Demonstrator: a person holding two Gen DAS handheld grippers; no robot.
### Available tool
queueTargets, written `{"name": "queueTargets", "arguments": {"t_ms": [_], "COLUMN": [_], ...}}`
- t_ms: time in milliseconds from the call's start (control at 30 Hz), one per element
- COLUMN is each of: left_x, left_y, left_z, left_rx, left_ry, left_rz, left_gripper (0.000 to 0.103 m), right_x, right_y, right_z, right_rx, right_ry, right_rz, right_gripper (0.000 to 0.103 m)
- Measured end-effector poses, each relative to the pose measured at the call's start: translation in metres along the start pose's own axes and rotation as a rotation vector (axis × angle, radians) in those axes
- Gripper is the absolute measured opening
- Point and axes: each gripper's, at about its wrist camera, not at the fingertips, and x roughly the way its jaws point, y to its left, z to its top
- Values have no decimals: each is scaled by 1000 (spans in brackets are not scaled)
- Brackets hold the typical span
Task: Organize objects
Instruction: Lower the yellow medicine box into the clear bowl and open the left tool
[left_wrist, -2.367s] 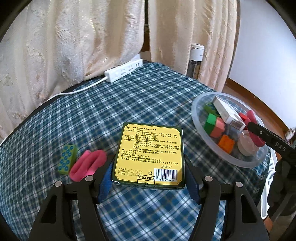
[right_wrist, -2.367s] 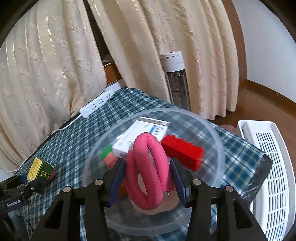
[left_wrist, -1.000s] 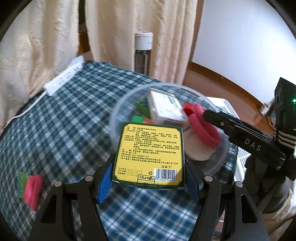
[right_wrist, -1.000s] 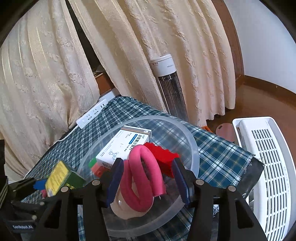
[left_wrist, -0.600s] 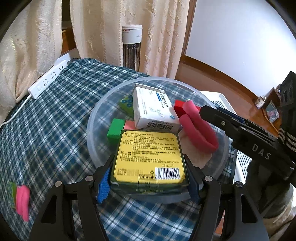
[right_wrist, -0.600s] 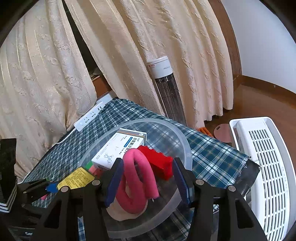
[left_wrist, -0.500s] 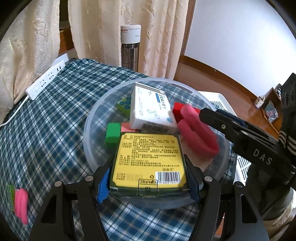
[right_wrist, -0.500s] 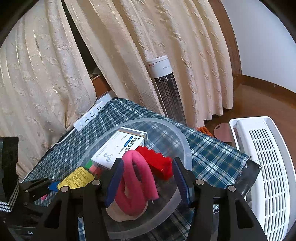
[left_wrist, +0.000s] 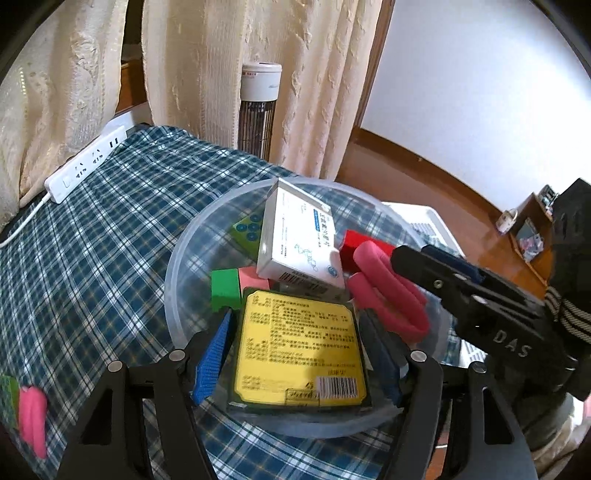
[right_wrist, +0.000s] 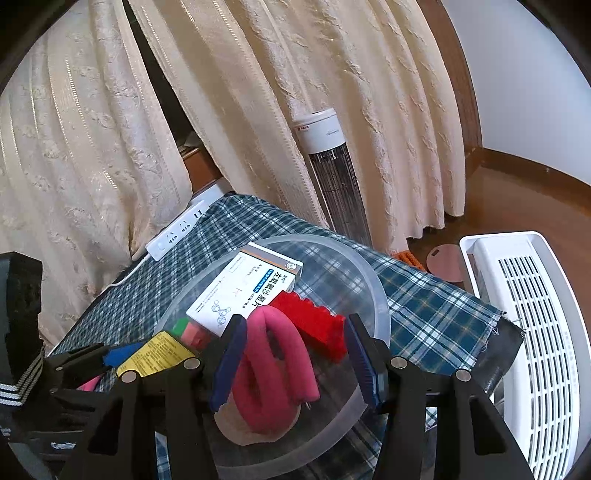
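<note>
Left wrist alone shows pink roll (left_wrist: 32, 417), green block (left_wrist: 8, 397), tablecloth edge.

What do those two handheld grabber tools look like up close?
Both are matte black plastic. The left gripper and the right gripper each have two angular fingers lined with ribbed blue pads and studded with silver screws. One side bears white "DAS" lettering, and a black-and-white striped strap wraps the body.
</note>
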Motion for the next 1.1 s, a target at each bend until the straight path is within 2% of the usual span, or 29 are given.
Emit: {"name": "queueTargets", "arguments": {"t_ms": [267, 600, 933, 1100], "left_x": [-23, -53, -26, -20], "left_y": [6, 25, 31, 37], "left_z": [-8, -32, -34, -35], "left_rx": [-18, -34, -49, -80], "left_ry": [-32, -59, -24, -7], "left_rz": [-8, 62, 105, 101], "left_gripper": [74, 74, 74, 74], "right_x": [-3, -3, -5, -6], "right_y": [8, 12, 16, 16], "right_z": [-1, -4, -5, -5], "right_rx": [-11, -16, -19, -19], "right_ry": [1, 7, 5, 4], "right_rz": [5, 9, 7, 6], "right_gripper": [58, 58, 58, 58]}}
